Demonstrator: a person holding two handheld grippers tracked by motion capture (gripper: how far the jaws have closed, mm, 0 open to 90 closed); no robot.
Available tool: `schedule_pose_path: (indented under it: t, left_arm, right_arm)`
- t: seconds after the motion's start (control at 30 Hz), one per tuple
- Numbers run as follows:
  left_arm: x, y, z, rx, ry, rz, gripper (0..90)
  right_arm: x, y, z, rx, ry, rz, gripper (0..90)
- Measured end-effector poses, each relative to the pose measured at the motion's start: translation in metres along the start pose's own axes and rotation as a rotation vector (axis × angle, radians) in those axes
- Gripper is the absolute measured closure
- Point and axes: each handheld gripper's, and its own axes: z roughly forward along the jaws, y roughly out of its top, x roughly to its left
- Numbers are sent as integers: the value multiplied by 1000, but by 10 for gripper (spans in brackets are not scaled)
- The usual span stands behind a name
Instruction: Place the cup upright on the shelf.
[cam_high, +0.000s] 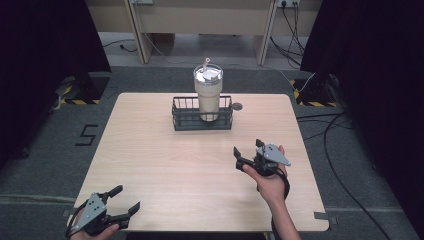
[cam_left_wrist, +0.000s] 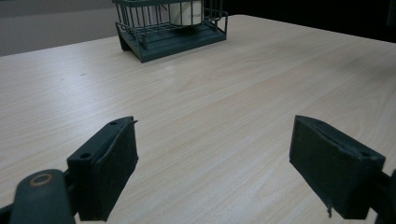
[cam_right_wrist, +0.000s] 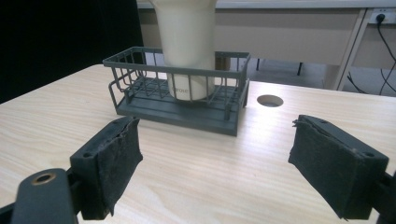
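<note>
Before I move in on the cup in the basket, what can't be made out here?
- Tumbler top: cut off by the right gripper view's upper edge.
- Its base: partly behind the basket wires.
- Its small grey print: too small to read.
- Tumbler in the left gripper view: mostly cut off by the top edge.

Light wood table (cam_high: 150, 165) w/ round hole (cam_high: 237, 106) nr far edge, grey tape (cam_high: 322, 217) at near right corner. Grey carpet floor (cam_high: 45, 165), black "5" mark (cam_high: 86, 135) left of table. Black curtains (cam_high: 45, 45) both sides. Beige desk (cam_high: 200, 20) at back, cables (cam_high: 340, 150) on floor right.
</note>
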Motion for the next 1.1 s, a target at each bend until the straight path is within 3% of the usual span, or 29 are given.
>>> schedule_pose_path:
  t: [1.1]
  left_arm:
    - [-1,0,1,6,2,3,145]
  right_arm:
    - [-6,-50,-63,78,-29,2,162]
